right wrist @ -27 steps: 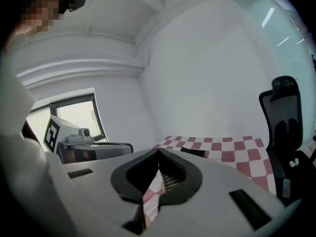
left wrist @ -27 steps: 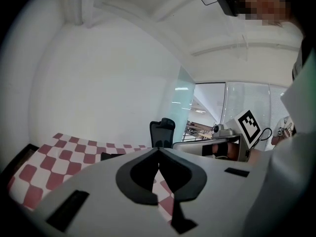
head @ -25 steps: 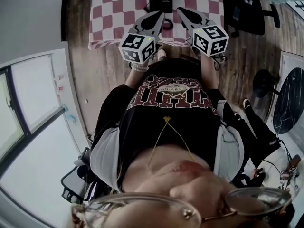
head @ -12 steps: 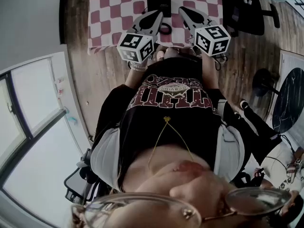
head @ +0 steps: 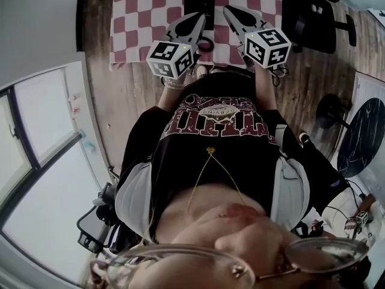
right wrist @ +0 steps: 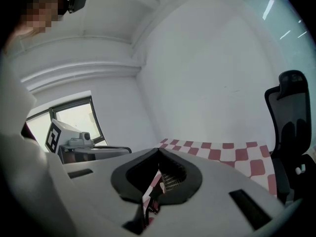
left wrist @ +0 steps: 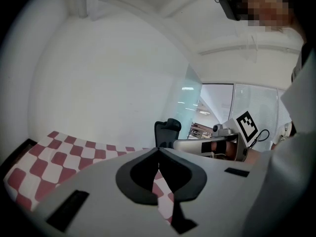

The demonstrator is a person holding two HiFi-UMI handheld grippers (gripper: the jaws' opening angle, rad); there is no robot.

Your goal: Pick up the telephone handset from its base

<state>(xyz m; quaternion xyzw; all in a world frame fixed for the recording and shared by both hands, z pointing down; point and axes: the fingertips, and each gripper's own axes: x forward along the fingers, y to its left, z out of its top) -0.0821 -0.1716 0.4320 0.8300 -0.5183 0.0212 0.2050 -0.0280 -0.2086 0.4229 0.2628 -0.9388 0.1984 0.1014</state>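
- two tools hang side by side over the near edge of the checked tablecloth (head: 135, 23), and neither touches the telephone (head: 200, 2).
- left gripper (head: 203, 17): its jaws are pressed together with nothing between them.
- right gripper (head: 228, 9): its jaws also meet at the tips and it is empty.
- the telephone lies on the cloth just beyond the tips, roughly between them.
- progress, as a judgement: barely begun. opening a gripper, closing it on the handset and lifting it off the base are all left.
- hard to make out: in the head view handset and base merge into one dark block. the right gripper view shows only a sliver of grille past its jaws, and the left gripper view shows no phone.
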